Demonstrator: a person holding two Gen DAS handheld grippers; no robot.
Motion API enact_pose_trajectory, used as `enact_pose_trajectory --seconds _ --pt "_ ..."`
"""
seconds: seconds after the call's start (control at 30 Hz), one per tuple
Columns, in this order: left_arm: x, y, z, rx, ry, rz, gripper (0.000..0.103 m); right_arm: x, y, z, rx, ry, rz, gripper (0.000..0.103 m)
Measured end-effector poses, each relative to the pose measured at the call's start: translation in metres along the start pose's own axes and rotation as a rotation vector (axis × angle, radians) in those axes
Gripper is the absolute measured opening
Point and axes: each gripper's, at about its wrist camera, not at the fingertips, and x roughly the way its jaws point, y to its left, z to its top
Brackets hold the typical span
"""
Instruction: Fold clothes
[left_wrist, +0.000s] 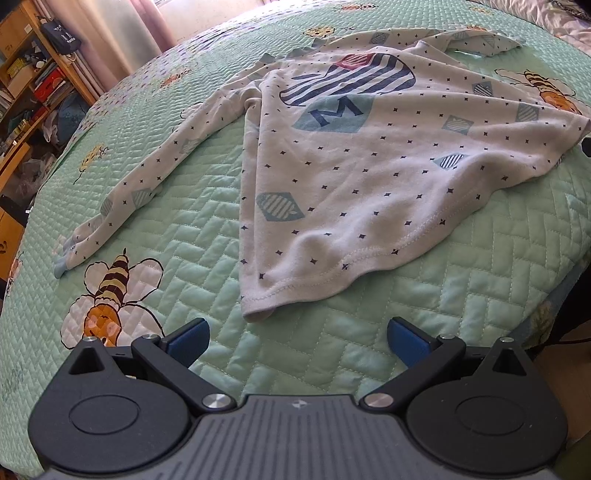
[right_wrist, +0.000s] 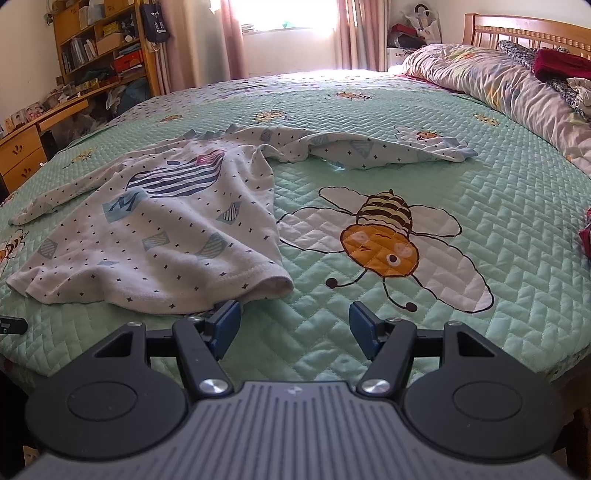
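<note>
A white long-sleeved child's top (left_wrist: 369, 162) with small dark dots, a striped print and a blue "M" lies face up on the green quilted bedspread (left_wrist: 192, 229), rumpled, with both sleeves spread out. In the left wrist view my left gripper (left_wrist: 297, 338) stands open just short of the hem's left corner, with nothing between its blue pads. In the right wrist view the same top (right_wrist: 155, 229) lies ahead to the left. My right gripper (right_wrist: 293, 325) is open too, its left pad beside the hem's right corner and not touching it.
The bedspread (right_wrist: 480, 177) carries large bee prints (right_wrist: 384, 236). A rolled duvet (right_wrist: 509, 85), loose clothes and a wooden headboard (right_wrist: 535, 29) lie at the far right. Bookshelves and a desk (right_wrist: 44, 125) stand left of the bed, and curtains hang at the window behind.
</note>
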Motion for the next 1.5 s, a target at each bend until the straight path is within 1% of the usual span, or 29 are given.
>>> enact_pose_trajectory --seconds 0.83,0.97,1.03,1.07,1.1,1.17,1.27,1.3,1.33,1.4,1.5 --pt "0.003 0.0 -0.001 -0.004 0.009 -0.009 0.102 0.004 -0.005 -0.003 0.03 0.012 0.005 0.067" --pt "0.002 0.01 -0.006 -0.053 -0.017 -0.05 0.102 0.004 -0.008 -0.002 0.059 0.012 0.016 0.067" --pt "0.005 0.026 -0.014 -0.147 -0.047 -0.123 0.102 0.003 -0.013 -0.001 0.09 0.014 0.029 0.067" --pt "0.007 0.036 -0.019 -0.208 -0.064 -0.172 0.102 0.003 -0.016 -0.001 0.111 0.015 0.036 0.067" --pt "0.011 0.047 -0.025 -0.293 -0.083 -0.237 0.102 0.003 -0.02 0.0 0.138 0.016 0.046 0.067" --pt "0.015 0.066 -0.036 -0.439 -0.13 -0.331 0.102 0.004 -0.032 0.0 0.213 0.019 0.077 0.067" --pt "0.016 0.086 -0.046 -0.608 -0.197 -0.469 0.102 0.007 -0.051 -0.001 0.351 0.02 0.135 0.067" --pt "0.017 0.09 -0.048 -0.657 -0.217 -0.517 0.102 0.007 -0.055 -0.002 0.378 0.019 0.151 0.067" --pt "0.019 0.094 -0.05 -0.705 -0.236 -0.562 0.102 0.008 -0.058 -0.002 0.392 0.018 0.16 0.067" --pt "0.023 0.097 -0.053 -0.782 -0.261 -0.625 0.102 0.007 -0.058 -0.003 0.38 0.014 0.158 0.067" --pt "0.029 0.099 -0.057 -0.876 -0.297 -0.697 0.102 0.006 -0.049 -0.003 0.31 0.004 0.133 0.067"
